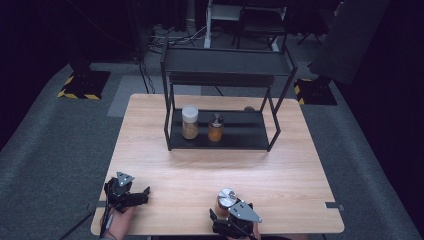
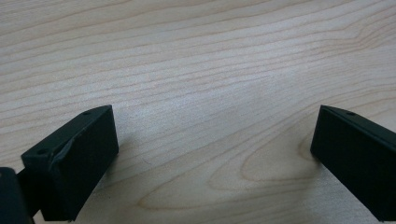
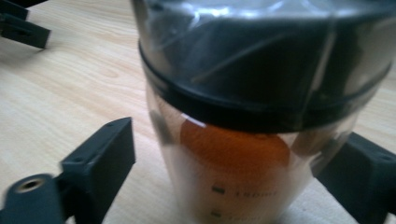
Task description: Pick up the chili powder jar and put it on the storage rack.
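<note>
A clear jar (image 1: 225, 200) with a shiny lid and orange contents stands near the table's front edge, right of centre. My right gripper (image 1: 226, 207) reaches around it from the front. In the right gripper view the jar (image 3: 233, 172) fills the space between the two black jaws of my right gripper (image 3: 233, 149). A narrow gap shows at the left jaw, and the right jaw sits close against the glass. My left gripper (image 1: 145, 196) rests at the front left of the table (image 1: 280, 170). In its own view my left gripper (image 2: 212, 154) is open wide over bare wood.
A black two-level rack (image 1: 220, 62) stands at the back of the table. On its lower shelf (image 1: 245, 132) stand a white-lidded jar (image 1: 189, 122) and a smaller jar with orange contents (image 1: 216, 128). Grey carpet surrounds the table.
</note>
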`<state>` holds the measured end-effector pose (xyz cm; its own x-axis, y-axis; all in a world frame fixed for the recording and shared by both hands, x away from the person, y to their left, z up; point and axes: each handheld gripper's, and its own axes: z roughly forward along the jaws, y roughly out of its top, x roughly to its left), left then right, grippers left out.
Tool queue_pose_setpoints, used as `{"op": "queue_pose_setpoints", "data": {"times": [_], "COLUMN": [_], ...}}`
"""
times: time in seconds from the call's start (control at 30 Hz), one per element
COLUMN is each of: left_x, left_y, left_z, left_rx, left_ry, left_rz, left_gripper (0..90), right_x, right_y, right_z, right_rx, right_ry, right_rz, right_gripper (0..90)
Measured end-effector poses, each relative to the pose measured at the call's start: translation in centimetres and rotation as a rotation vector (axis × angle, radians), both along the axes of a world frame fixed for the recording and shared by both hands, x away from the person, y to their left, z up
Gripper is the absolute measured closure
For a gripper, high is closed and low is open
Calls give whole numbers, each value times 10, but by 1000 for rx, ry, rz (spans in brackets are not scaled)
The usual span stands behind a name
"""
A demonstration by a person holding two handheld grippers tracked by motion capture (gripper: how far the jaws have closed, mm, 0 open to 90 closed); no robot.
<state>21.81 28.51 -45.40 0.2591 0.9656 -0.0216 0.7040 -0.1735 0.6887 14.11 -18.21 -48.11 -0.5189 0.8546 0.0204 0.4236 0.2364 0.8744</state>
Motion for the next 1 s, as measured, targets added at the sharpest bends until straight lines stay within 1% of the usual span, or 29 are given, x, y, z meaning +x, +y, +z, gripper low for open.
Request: {"op": "queue_pose_setpoints", "data": {"times": [0.07, 0.17, 0.2, 0.3, 0.53, 0.77, 1.0], "left_x": [0, 0, 0, 0, 0, 0, 0], "left_y": [0, 0, 0, 0, 0, 0, 0], "left_z": [0, 0, 0, 0, 0, 0, 0], "left_rx": [0, 0, 0, 0, 0, 0, 0], "left_ry": [1, 0, 1, 1, 0, 1, 0], "left_rz": [0, -1, -1, -1, -1, -1, -1], "left_gripper": [6, 6, 6, 6, 6, 6, 6], "right_x": [1, -3, -4, -5, -3, -1, 4], "right_y": [1, 5, 5, 6, 6, 4, 0], "right_z": [0, -1, -1, -1, 1, 4, 14], "right_rx": [-2, -15, -15, -23, -26, -22, -1], "right_ry": [5, -11, -14, -19, -13, -8, -11], "right_rz": [-8, -32, -41, -41, -41, -54, -71], "right_gripper": [170, 287, 288, 291, 293, 293, 293]}}
